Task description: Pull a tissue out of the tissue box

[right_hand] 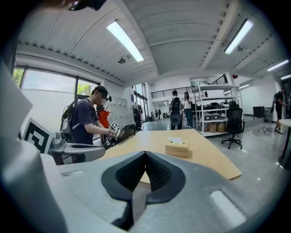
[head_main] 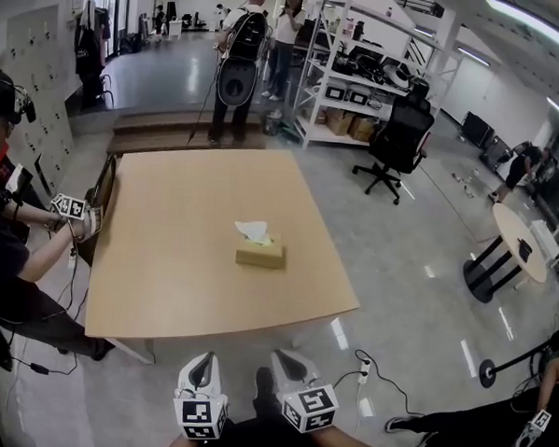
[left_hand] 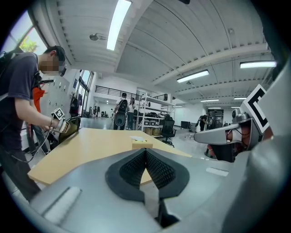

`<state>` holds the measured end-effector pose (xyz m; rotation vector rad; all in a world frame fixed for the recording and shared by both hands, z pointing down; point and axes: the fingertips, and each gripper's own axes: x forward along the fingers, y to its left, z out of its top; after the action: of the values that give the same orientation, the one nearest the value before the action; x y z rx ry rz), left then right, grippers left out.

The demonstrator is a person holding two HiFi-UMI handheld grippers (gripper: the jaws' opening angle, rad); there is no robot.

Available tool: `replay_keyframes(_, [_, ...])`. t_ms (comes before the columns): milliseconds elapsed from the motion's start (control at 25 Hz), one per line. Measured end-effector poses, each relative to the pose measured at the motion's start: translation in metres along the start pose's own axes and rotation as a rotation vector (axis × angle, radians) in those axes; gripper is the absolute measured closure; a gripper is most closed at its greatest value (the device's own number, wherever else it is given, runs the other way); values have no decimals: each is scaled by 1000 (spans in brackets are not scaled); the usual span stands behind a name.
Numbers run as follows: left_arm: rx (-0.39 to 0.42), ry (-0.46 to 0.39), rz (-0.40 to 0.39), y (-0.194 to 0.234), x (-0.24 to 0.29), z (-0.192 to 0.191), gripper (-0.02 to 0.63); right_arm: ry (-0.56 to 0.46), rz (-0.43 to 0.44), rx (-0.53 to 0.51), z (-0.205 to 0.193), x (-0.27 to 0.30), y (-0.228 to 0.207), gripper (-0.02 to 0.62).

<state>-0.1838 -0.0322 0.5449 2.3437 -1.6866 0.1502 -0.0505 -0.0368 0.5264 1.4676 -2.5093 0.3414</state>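
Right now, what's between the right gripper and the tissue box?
Only a strip of floor and bare table. The head view shows that between the right gripper and the tissue box; the right gripper view agrees.

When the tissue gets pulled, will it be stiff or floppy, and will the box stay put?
The tissue stands crumpled above the box, so probably floppy and easily torn. The box looks small and sits loose on the smooth table, so it is likely light and may slide or lift with the pull.
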Motion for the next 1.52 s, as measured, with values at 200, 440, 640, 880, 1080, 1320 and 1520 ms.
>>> replay_keyframes(200, [0, 5, 37, 16, 27, 2, 588, 12, 30, 6, 0, 37, -14, 604])
replay_keyframes(440, [-3, 42, 86, 24, 78, 6, 588, 37, 78, 11, 6, 84, -48, 604])
replay_keyframes(640, [15, 46, 126, 24, 127, 28, 588, 40, 116, -6, 26, 123, -87, 603])
replay_keyframes(880, [24, 62, 182, 19, 168, 45, 588, 53, 191, -34, 49, 163, -119, 597])
replay_keyframes(1080, [35, 72, 211, 15, 190, 51, 588, 73, 236, -32, 54, 185, -137, 584])
replay_keyframes(1320, [45, 84, 232, 24, 213, 62, 588, 102, 243, -41, 58, 211, -151, 565])
replay_keyframes(1520, [64, 110, 232, 47, 238, 56, 588, 146, 226, -67, 58, 246, -162, 525])
